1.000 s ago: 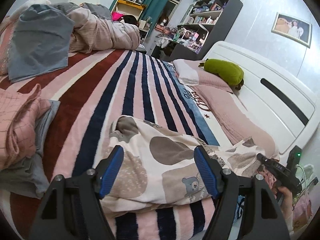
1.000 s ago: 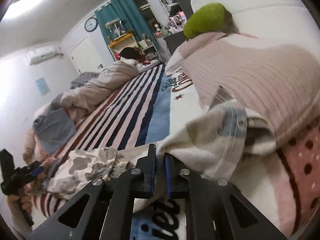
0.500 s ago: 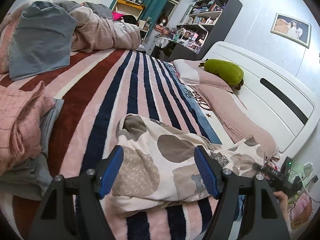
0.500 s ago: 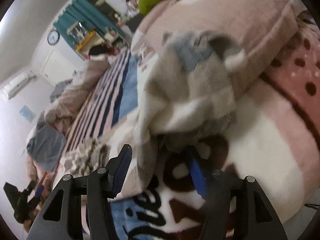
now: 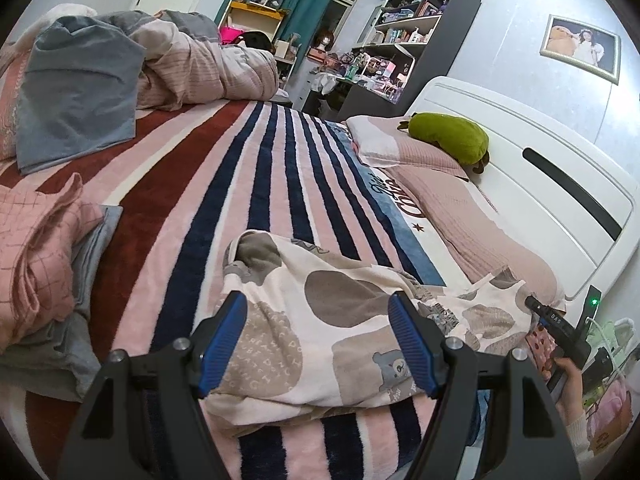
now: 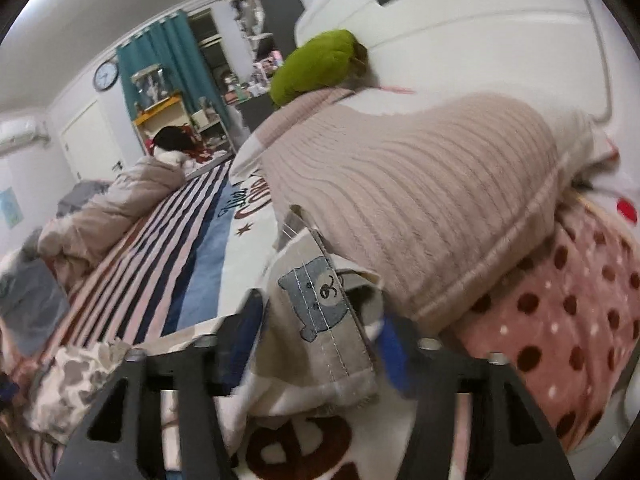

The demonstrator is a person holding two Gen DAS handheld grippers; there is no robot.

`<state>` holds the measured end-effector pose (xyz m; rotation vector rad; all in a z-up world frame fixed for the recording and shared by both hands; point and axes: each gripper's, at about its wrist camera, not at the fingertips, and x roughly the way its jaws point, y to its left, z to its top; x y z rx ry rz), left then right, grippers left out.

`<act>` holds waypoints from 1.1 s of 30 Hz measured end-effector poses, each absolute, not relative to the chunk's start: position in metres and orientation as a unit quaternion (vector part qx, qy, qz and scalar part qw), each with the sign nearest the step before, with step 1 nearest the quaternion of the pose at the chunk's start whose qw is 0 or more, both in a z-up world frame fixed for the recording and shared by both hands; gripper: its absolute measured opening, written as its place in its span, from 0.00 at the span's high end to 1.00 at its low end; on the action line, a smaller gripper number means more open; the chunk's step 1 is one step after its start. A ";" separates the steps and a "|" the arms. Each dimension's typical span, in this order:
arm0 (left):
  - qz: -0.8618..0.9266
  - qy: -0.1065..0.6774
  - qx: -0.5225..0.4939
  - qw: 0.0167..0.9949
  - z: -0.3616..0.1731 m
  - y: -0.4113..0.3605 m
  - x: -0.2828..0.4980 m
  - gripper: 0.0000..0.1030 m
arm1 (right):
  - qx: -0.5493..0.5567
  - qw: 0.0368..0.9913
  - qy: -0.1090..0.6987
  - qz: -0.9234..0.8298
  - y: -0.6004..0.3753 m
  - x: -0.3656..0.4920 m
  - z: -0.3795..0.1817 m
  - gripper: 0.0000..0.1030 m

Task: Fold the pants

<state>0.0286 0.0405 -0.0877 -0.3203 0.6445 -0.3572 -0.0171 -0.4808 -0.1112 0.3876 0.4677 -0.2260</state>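
The pants are cream with brown, grey and bear patches. They lie across the striped blanket, stretched from left to right. My left gripper is open, its blue pads either side of the near pant end, just above the cloth. My right gripper is open, and the other pant end with a blue bear patch lies between its blurred fingers, against a pink ribbed pillow. The right gripper also shows in the left wrist view at the pants' far right end.
A stack of folded pink and grey clothes lies at left. A heaped duvet sits at the far end. A green plush rests on the pillows by the white headboard. A pink dotted blanket lies at right.
My right gripper went from shut on the pant end to open, and the cloth now lies loose between its fingers. My left gripper stayed open and drew back slightly.
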 end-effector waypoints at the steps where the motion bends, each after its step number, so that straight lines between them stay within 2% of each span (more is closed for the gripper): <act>1: -0.175 0.313 -0.157 0.920 -0.087 0.040 0.028 0.33 | 0.173 0.951 0.229 -0.112 -0.476 -0.015 -0.108 0.69; 3: -0.178 0.311 -0.159 0.920 -0.087 0.040 0.028 0.33 | 0.147 0.955 0.236 -0.102 -0.467 -0.011 -0.108 0.73; 4: -0.180 0.309 -0.159 0.920 -0.086 0.040 0.027 0.33 | 0.137 0.955 0.245 -0.095 -0.464 -0.008 -0.110 0.79; 5: -0.181 0.308 -0.158 0.920 -0.086 0.040 0.027 0.33 | 0.129 0.955 0.250 -0.093 -0.462 -0.007 -0.111 0.89; 8: -0.184 0.302 -0.158 0.922 -0.085 0.043 0.025 0.33 | 0.119 0.955 0.258 -0.084 -0.459 -0.003 -0.107 0.94; 16: -0.182 0.274 -0.169 0.929 -0.079 0.074 0.006 0.33 | 0.083 0.972 0.214 0.046 -0.393 0.013 -0.031 0.95; 23: -0.163 0.258 -0.171 0.937 -0.074 0.100 -0.015 0.33 | 0.044 0.954 0.211 0.211 -0.273 0.051 0.018 0.95; 28: -0.137 0.255 -0.177 0.940 -0.075 0.118 -0.028 0.33 | 0.026 0.915 0.263 0.304 -0.178 0.083 0.001 0.95; 33: -0.123 0.265 -0.182 0.939 -0.081 0.126 -0.031 0.33 | -0.003 0.870 0.355 0.342 -0.117 0.098 -0.066 0.95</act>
